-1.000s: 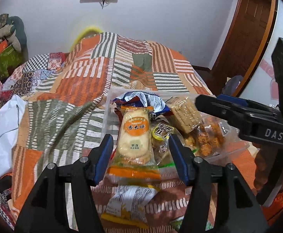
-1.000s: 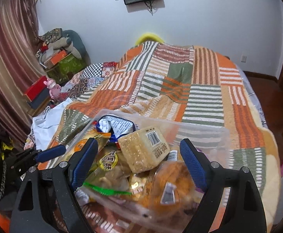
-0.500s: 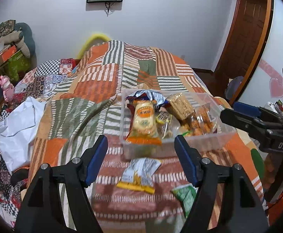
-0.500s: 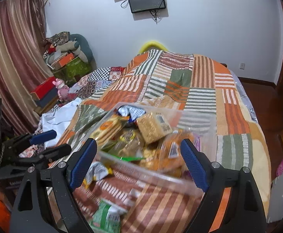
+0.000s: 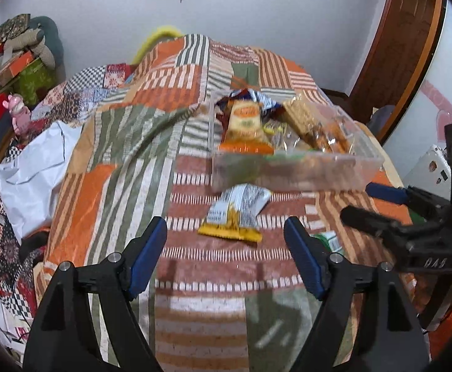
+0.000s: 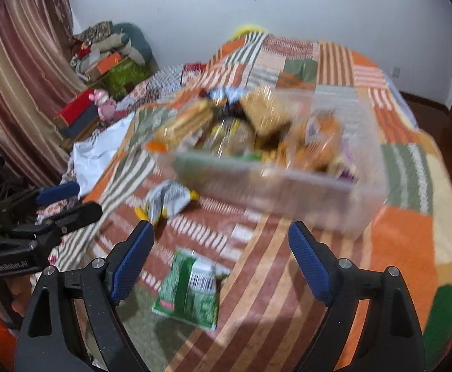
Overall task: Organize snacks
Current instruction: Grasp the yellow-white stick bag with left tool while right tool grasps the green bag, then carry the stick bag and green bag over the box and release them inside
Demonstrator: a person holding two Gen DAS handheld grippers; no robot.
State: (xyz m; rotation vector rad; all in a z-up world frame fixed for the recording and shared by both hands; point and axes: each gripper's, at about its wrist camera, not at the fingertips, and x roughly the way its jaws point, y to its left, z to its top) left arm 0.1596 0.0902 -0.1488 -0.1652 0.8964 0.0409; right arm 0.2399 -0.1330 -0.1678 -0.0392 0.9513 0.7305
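With both the left tongs and the right tongs spread and empty, the green packet lying on the bed before the clear box should be gripped squarely by its edge.

Wide-open right tool above green packet; blurred snack bin beyond
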